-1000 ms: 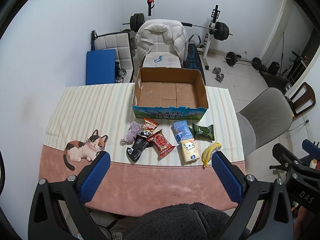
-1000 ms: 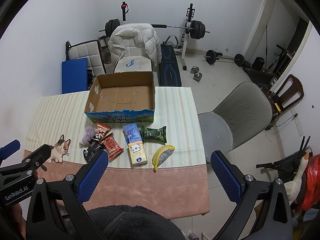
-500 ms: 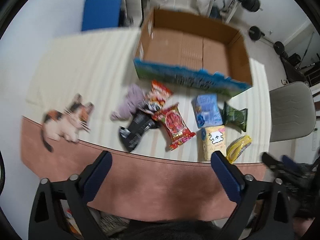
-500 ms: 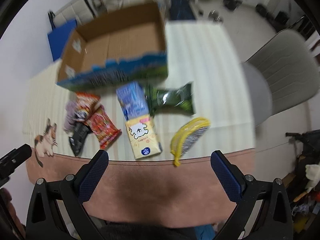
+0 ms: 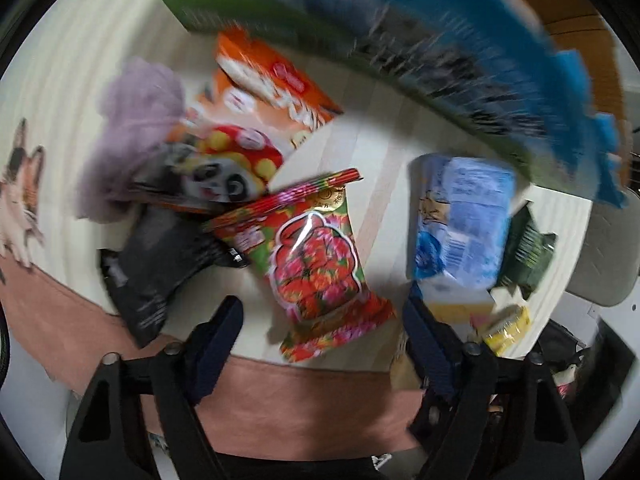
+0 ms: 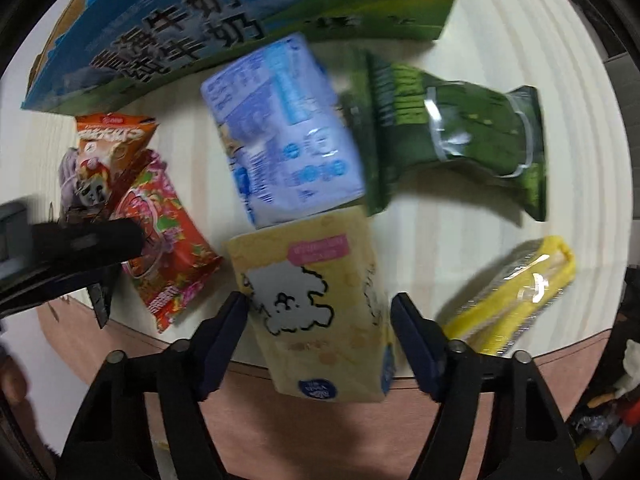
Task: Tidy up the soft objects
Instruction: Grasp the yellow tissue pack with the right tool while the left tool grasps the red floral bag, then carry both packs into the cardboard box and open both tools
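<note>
My left gripper (image 5: 320, 332) points steeply down over a red strawberry snack bag (image 5: 316, 264). Its jaws are closing, with the bag's near end between them and a gap on each side. My right gripper (image 6: 320, 316) hangs over a yellow tissue pack (image 6: 316, 300) printed with a white dog. Its jaws are closing too, and its fingers (image 6: 228, 324) stand just beside the pack's sides. A blue tissue pack (image 6: 280, 128), a green bag (image 6: 460, 128) and a yellow packet (image 6: 516, 292) lie nearby. The left gripper's dark body (image 6: 68, 248) reaches in at the left of the right wrist view.
A cardboard box (image 5: 400, 20) with blue-green print stands behind the snacks. An orange bag (image 5: 276, 88), a panda bag (image 5: 224, 168), a black bag (image 5: 160, 264) and a purple soft lump (image 5: 132, 120) are piled at the left. The table's pink front edge (image 5: 300, 392) is close.
Both grippers have dropped from high above the table to just over the snacks and tipped downward. Both pairs of jaws have narrowed.
</note>
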